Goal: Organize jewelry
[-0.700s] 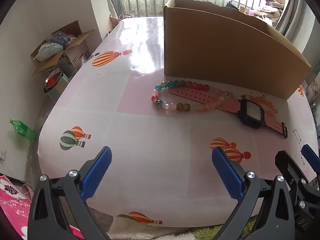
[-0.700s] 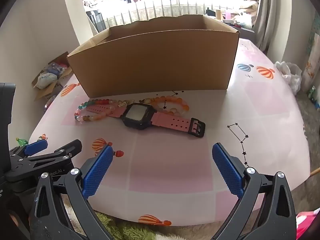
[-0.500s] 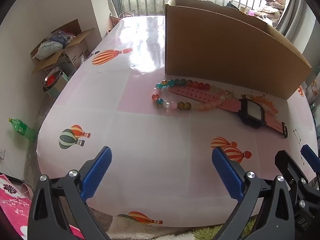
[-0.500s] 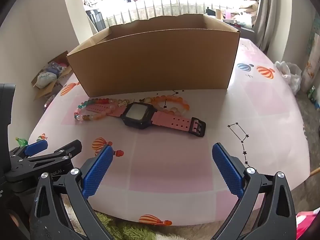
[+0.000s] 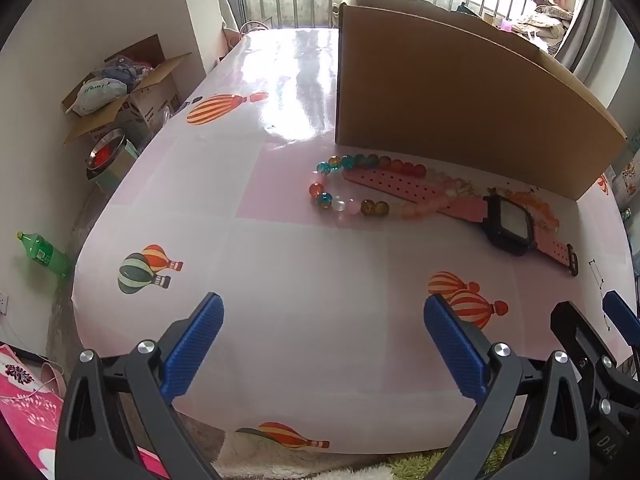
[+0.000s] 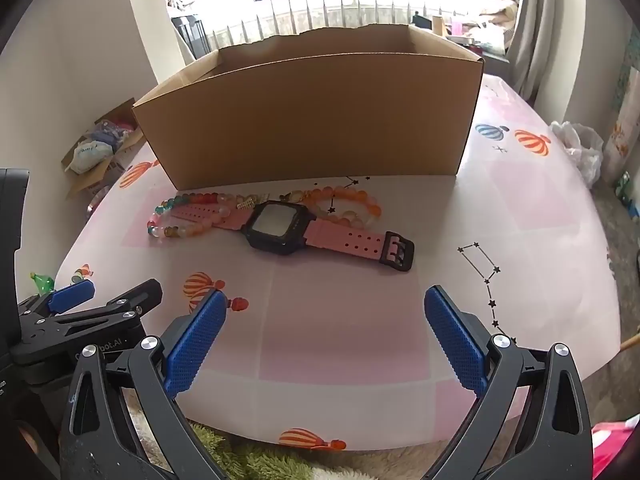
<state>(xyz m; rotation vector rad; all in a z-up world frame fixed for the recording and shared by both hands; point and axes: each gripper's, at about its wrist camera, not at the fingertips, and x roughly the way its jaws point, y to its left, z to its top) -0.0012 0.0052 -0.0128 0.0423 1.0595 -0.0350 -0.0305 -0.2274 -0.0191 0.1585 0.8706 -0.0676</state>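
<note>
The jewelry lies in one cluster on the pink, balloon-printed tabletop (image 6: 360, 344), just in front of the near wall of the open-topped brown cardboard box (image 6: 312, 120); judged from the task, the box is the destination, so the pieces sit staged right at its foot for a short lift over the wall. The pink-strapped wristwatch with a black square case (image 6: 280, 226) lies flat, face up, strap stretched out, black buckle toward the right. Its perforated strap end runs across the loop of the multicoloured glass-bead bracelet (image 5: 340, 204), and the orange-and-cream bead bracelet (image 6: 352, 204) lies just behind the watch case, touching or overlapping the strap; which piece is on top at each crossing cannot be told. A small gold-coloured clasp or charm sits between bracelets and watch, too small to identify. Nothing is visible inside the box from either view. Left tool (image 5: 322, 344): blue-padded fingers spread fully wide, empty, tilted down over bare tabletop near the front edge, well apart from the beads. Right tool (image 6: 324, 344): likewise wide open, empty, touching nothing, angled down at the tabletop with the watch ahead of it. The two tools hang side by side, each visible at the edge of the other's view. Judgement: no piece is grasped yet; the overlap means lifting the watch may drag a bracelet along.
</note>
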